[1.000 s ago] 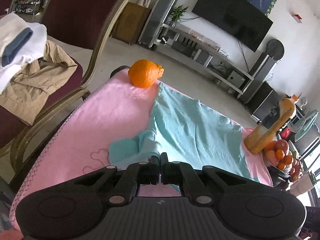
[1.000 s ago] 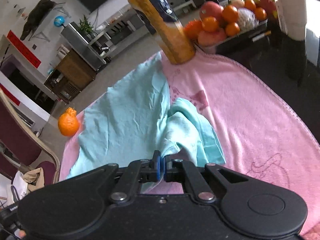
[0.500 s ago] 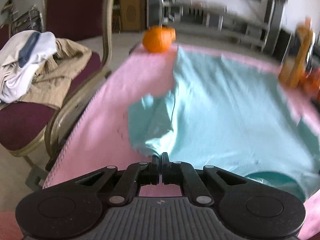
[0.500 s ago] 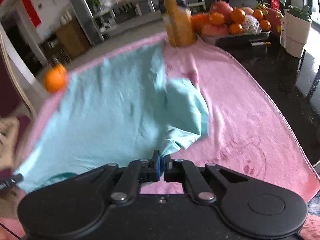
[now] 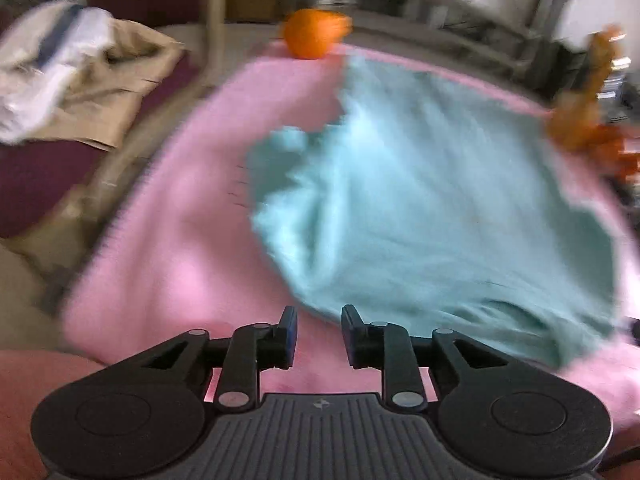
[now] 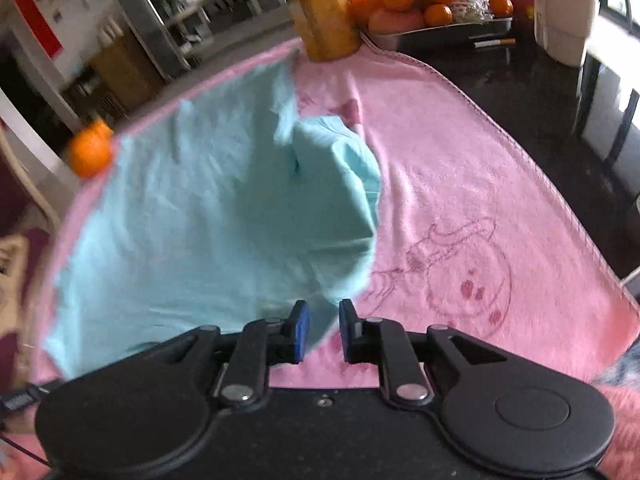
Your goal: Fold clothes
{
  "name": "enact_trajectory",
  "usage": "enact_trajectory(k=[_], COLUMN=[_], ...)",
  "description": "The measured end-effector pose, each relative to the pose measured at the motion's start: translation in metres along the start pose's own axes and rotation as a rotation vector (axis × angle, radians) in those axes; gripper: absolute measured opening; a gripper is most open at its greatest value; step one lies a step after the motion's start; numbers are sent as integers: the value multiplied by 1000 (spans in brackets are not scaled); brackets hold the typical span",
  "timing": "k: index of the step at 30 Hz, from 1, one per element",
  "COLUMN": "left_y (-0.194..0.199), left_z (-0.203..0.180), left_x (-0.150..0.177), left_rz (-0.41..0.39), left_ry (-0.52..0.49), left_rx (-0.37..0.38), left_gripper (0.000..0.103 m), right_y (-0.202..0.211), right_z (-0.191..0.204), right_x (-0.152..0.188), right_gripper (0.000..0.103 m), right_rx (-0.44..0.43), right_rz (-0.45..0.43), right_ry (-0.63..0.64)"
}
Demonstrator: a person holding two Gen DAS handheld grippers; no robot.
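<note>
Lying rumpled, soft teal shirt (image 6: pixel 224 216) covers fuzzy pink blanket (image 6: pixel 460 184)

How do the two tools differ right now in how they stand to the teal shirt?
The left tool is open over bare pink blanket, the teal shirt edge just ahead of it and to one side. The right tool is open with a corner of the shirt lying in its gap, pads not pressing it. Shared: both have just been opening, and neither grips the shirt.
</note>
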State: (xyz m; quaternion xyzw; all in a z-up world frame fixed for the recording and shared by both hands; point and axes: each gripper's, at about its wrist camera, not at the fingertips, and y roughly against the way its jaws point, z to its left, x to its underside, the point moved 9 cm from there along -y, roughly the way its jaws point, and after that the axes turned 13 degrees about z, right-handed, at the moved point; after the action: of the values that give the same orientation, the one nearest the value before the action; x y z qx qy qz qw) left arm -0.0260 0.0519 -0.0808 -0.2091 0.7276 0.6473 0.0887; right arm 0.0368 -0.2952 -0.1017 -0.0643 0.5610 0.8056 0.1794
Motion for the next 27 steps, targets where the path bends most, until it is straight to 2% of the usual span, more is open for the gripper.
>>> enact_trajectory(k=[2, 4, 6, 7, 9, 12, 13, 16, 18, 20, 24, 27], left_y=[5, 3, -6, -12, -23, -33, -30, -21, -10, 6, 44, 59], left_z=[-19, -37, -48, -49, -51, -47, -46, -40, -35, -35, -49, -65], left_x=[5, 5, 5, 3, 0, 1, 4, 15, 8, -7, -41, -67], left_rz=[-9, -31, -32, -24, -13, 23, 40, 103, 88, 39, -76, -132], left_ry=[-66, -147, -197, -203, -209, -246, -257, -237, -200, -183, -193, -213], left_rx=[84, 49, -3, -23, -66, -129, -130, -65, -37, -17, 26, 47], left_gripper=[24, 24, 23, 23, 22, 23, 23, 23, 23, 23, 23, 23], right_y=[0, 0, -8, -12, -24, -47, -52, -43, -32, -15, 45, 84], right_z=[12, 25, 43, 51, 64, 76, 74, 73, 67, 60, 57, 55], right_x=[8, 17, 22, 23, 24, 28, 31, 41, 43, 32, -17, -58], right_gripper=[26, 28, 27, 27, 20, 20, 18, 18, 18, 18, 18, 18], right_rx=[-91, -175, -185, -162, -114, -25, 5, 2, -32, -84, -222, -252], right_rz=[38, 74, 89, 82, 88, 124, 143, 178, 195, 146, -17, -137], right_ry=[40, 83, 164, 206, 276, 349, 354, 355, 314, 261, 141, 95])
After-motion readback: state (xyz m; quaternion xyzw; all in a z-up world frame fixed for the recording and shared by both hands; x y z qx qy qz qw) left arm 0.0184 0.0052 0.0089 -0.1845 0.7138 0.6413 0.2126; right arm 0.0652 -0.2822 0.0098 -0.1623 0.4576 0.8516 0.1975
